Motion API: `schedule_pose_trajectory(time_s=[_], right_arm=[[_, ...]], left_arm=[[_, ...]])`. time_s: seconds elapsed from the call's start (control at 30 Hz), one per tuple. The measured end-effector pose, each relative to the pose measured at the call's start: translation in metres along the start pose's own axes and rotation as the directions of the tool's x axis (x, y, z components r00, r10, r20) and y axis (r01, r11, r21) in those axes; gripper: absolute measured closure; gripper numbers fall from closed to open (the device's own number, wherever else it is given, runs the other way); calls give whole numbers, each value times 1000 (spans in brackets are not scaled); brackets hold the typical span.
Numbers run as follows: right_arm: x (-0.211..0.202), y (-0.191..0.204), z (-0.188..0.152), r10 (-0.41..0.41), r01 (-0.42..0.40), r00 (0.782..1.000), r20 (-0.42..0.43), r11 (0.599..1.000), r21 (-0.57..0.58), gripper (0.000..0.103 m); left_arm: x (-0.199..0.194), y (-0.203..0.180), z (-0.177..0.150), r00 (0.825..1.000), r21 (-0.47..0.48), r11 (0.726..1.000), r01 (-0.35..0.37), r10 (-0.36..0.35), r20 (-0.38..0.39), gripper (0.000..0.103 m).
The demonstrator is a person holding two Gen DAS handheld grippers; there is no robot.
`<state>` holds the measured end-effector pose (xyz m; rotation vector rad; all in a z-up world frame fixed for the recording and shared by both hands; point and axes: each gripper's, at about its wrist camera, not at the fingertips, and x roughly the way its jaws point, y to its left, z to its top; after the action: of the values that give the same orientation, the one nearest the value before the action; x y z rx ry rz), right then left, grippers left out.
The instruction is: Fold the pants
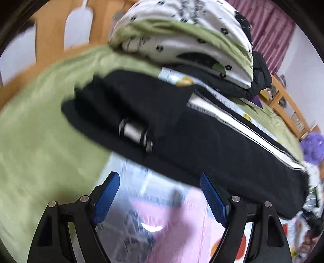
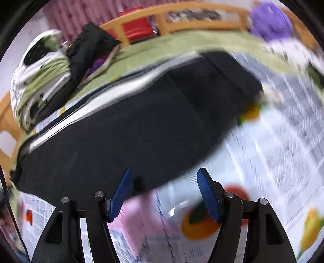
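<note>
Both views motion-blurred; black pants point(image 1: 202, 141) lie folded lengthwise on a bed, long and narrow, with a white and grey side stripe point(image 1: 232, 121) along the far edge; pants rest partly on a clear plastic sheet point(image 2: 273, 151) printed with fruit shapes and partly on the green bedspread point(image 1: 40, 131); a small silver and black cylinder-like object point(image 1: 135, 133) sits on the black cloth in the left view, too blurred to identify

Left tongs point(image 1: 160, 180) open, blue pads point(image 1: 107, 196) spread wide, nothing between them; tips just short of the near edge of the pants, above the plastic sheet; something pink point(image 1: 168, 226) shows under the sheet

Right tongs point(image 2: 164, 176) open too, nothing gripped; left pad overlaps the near hem of the pants in view, contact not clear

Behind: stack of folded bedding point(image 1: 182, 40), white with black flowers and green; dark garment point(image 2: 91, 46) beside it; wooden bed rail point(image 2: 192, 22); purple plush thing point(image 2: 269, 18); pink curtain point(image 1: 269, 26)
</note>
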<state>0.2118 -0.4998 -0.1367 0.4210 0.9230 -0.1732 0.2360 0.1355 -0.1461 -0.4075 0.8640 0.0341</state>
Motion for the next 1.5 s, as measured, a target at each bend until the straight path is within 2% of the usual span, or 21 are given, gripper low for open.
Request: schedule_pose_trajectory(time_s=[0.1,0.27,0.43,0.47,0.5,0.53,0.57,0.6,0.63,0.67,0.73,0.87,1.07,1.2,1.3,1.37,1.4,1.43,1.47,1.5], right_arm=[[6,-7,-3,32,-33,999,13,998,55,36],[29,-2,24,65,-64,998,-6,996,69,36],[54,7,49,-2,0,999,35,997,78,38],[58,11,52,-33,30,999,43,997,77,43],[61,14,56,-67,63,997,50,995,75,56],[62,14,58,-86,81,995,59,993,85,70],[61,11,60,-76,70,995,58,992,101,75],[57,7,61,-59,51,996,59,991,122,81],[47,2,61,-30,19,997,73,989,149,86],[34,-2,60,6,-21,996,94,986,163,88],[9,-6,56,49,-69,991,123,984,163,93],[-54,-6,33,16,-28,990,137,996,82,93],[-124,-51,-32,-19,16,997,72,999,48,93],[-141,-83,-81,-52,50,998,32,997,66,92],[-129,-109,-110,-50,55,998,-45,992,114,86],[-136,-120,-123,-36,42,998,-48,991,129,80],[-143,-125,-126,-34,38,999,-28,991,132,74],[-152,-129,-129,-42,41,999,7,990,137,69],[-161,-135,-130,-54,46,997,48,988,148,65],[-167,-141,-128,-60,45,995,84,985,169,51]], left_arm=[[15,11,0,998,-87,995,44,-48,-37,22],[35,12,20,998,-121,991,52,-55,-26,23],[60,1,39,1000,-142,990,5,-3,14,24],[63,-1,43,1000,-149,989,-4,7,23,29],[65,-4,46,999,-150,988,-22,27,28,38],[66,-3,48,999,-147,989,-37,42,30,61],[67,-4,52,996,-132,988,-82,86,24,80],[65,-3,55,996,-120,989,-86,90,22,85],[61,-1,57,997,-118,991,-68,71,27,90],[51,2,57,998,-128,991,-41,47,37,91],[25,0,56,999,-108,994,4,1,43,91],[-25,-15,34,999,-20,1000,23,-22,38,91],[-81,-7,-34,996,-2,997,73,-73,-47,91],[-91,-3,-74,993,26,998,56,-53,-101,91],[-90,-1,-84,989,35,999,13,-7,-147,86],[-98,0,-85,987,39,999,-9,15,-161,79],[-106,-1,-83,988,57,998,-19,28,-153,77],[-112,-3,-82,989,77,997,-27,37,-140,68],[-121,-6,-81,992,103,994,-43,55,-117,54],[-128,-7,-82,993,120,991,-58,69,-92,47]])
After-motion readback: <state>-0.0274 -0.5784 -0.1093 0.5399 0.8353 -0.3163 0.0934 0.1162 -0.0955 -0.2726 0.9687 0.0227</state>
